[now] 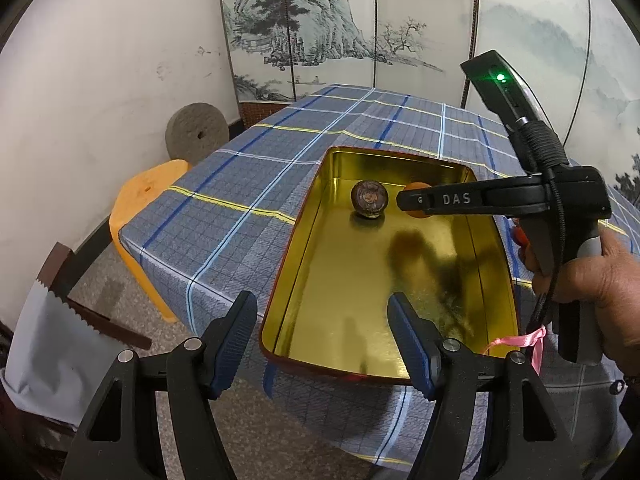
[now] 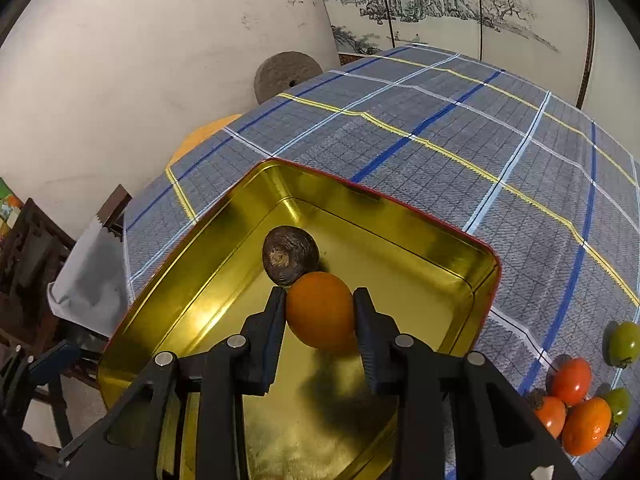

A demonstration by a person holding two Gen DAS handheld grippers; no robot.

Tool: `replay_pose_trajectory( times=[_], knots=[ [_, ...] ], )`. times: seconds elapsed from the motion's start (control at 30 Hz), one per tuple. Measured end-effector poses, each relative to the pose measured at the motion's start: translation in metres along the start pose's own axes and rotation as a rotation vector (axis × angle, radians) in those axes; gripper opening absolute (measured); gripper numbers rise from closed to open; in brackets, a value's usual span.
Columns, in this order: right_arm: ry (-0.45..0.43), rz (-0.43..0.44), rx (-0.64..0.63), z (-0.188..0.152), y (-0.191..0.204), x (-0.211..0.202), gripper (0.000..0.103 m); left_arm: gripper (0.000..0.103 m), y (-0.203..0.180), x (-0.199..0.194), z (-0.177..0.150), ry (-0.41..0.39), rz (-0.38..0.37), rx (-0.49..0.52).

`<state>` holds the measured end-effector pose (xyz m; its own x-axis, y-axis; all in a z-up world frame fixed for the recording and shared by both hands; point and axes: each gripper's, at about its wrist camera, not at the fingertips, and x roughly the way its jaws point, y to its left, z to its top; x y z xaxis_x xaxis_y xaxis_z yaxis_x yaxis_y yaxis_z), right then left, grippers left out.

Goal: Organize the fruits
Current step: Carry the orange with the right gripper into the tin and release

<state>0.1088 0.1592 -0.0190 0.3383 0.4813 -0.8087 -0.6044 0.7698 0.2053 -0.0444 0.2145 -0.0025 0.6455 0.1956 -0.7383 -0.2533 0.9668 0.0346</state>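
Observation:
A gold metal tin point(image 1: 304, 280) with a red rim stands on the checked tablecloth; it also shows in the right wrist view point(image 2: 420, 248). A dark brown round fruit point(image 1: 369, 198) point(image 2: 290, 255) lies at the tin's far end. My right gripper point(image 2: 320, 304) is shut on an orange fruit point(image 2: 321, 310) and holds it inside the tin, just beside the brown fruit. In the left wrist view the right gripper point(image 1: 408, 200) mostly hides the orange fruit point(image 1: 416, 186). My left gripper point(image 1: 322, 344) is open and empty over the tin's near edge.
Several loose fruits lie on the cloth right of the tin: orange-red ones point(image 2: 570, 380) and two green ones point(image 2: 624, 343). An orange stool point(image 1: 148, 200), a round millstone point(image 1: 198, 132) and a chair with a cloth point(image 1: 60, 320) stand left of the table. A painted screen point(image 1: 340, 28) is behind.

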Motion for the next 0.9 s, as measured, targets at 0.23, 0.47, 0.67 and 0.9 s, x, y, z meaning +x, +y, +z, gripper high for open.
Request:
replay_pose_trajectory(
  times=[0.23,0.47,0.67,0.9],
  knots=[
    [-0.017,-0.014,-0.012,0.007,0.004,0.006,0.035,0.068,0.0,0.004,0.0,0.017,0.0,-0.005],
    [-0.102,0.0,-0.032,0.005,0.012,-0.015,0.05,0.068,-0.002,0.007,0.001,0.022,0.006,0.002],
    [-0.21,0.061,-0.004,-0.017,0.01,-0.062,0.058,0.068,-0.01,0.005,0.003,0.023,0.003,0.021],
    [-0.324,0.02,0.023,-0.07,-0.016,-0.128,0.065,0.068,-0.027,-0.004,0.004,0.008,-0.001,0.053]
  ],
)
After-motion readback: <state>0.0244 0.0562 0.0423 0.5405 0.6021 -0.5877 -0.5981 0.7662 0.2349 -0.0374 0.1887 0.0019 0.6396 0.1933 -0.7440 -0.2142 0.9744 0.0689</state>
